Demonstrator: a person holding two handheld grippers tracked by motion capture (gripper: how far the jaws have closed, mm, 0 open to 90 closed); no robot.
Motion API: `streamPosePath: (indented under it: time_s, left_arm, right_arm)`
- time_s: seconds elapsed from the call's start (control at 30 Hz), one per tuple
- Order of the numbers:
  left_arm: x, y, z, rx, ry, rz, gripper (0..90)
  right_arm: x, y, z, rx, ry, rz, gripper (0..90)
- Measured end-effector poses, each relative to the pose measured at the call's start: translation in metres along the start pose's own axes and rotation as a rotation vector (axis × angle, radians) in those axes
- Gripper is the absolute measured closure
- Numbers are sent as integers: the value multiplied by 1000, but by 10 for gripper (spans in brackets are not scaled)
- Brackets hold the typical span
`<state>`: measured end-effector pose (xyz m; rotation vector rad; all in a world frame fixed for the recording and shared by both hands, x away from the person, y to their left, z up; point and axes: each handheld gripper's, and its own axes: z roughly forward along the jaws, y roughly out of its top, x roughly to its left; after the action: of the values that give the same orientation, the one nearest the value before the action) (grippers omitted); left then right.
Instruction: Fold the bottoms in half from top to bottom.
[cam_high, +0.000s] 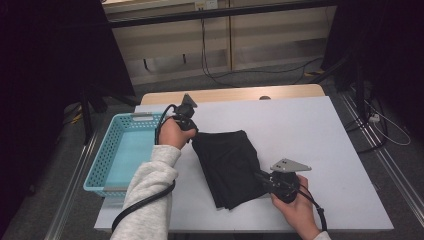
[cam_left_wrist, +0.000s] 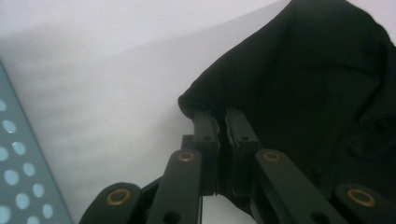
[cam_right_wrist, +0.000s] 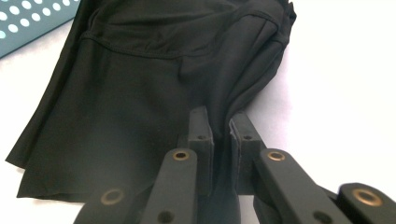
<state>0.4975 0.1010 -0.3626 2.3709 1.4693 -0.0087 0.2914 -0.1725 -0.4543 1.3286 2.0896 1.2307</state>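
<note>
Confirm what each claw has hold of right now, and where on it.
Both hold the black garment: left claw pinches its far corner nearest the basket; right claw pinches its near right edge.

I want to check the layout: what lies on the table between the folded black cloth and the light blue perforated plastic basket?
High view: only bare white table between black cloth and blue basket.

A light blue basket (cam_high: 107, 165) with round holes in its walls stands at the left edge of the white desk (cam_high: 310, 135). Behind the desk, black cables (cam_high: 235, 75) lie on the grey floor (cam_high: 280, 77) before a pale wall panel.
</note>
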Motion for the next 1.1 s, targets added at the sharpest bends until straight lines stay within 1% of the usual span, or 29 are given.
streamPosePath:
  time_s: [0.07, 0.1, 0.17, 0.27, 0.47, 0.5, 0.6, 0.73, 0.77, 0.9, 1.0, 1.03, 1.1]
  left_arm:
    - [1, 1, -3, 1, 4, -2, 847]
    - [1, 1, -5, -1, 5, -3, 847]
    - [1, 2, -10, 1, 8, 7, 848]
    - [1, 4, -15, 4, 17, 11, 848]
    - [-1, 9, -18, 36, 30, 17, 848]
    - [-1, 10, -19, 40, 28, 18, 848]
    - [-1, 11, -22, 42, 39, 20, 848]
    - [-1, 14, -26, 58, 45, 25, 848]
    - [0, 14, -27, 54, 43, 26, 849]
    - [1, 15, -32, 63, 52, 31, 849]
    - [2, 16, -37, 56, 57, 31, 849]
    - [3, 17, -39, 67, 60, 34, 849]
    - [5, 17, -40, 71, 58, 33, 850]
  right_arm:
    - [2, 1, 1, -9, 0, -7, 818]
    - [3, 1, 2, -5, 2, -9, 819]
    - [5, 2, 3, -8, 4, -13, 819]
    - [8, 4, 3, -18, 8, -14, 819]
    - [12, 9, 2, -33, 14, -20, 819]
    - [12, 10, 2, -32, 15, -20, 818]
    - [14, 11, 1, -36, 18, -23, 818]
    - [16, 13, 1, -45, 22, -25, 819]
    - [17, 13, 0, -49, 21, -22, 819]
    - [18, 16, 0, -58, 27, -22, 818]
    - [20, 17, -1, -67, 33, -21, 818]
    - [20, 18, -1, -68, 36, -23, 818]
    - [21, 18, -2, -72, 39, -24, 818]
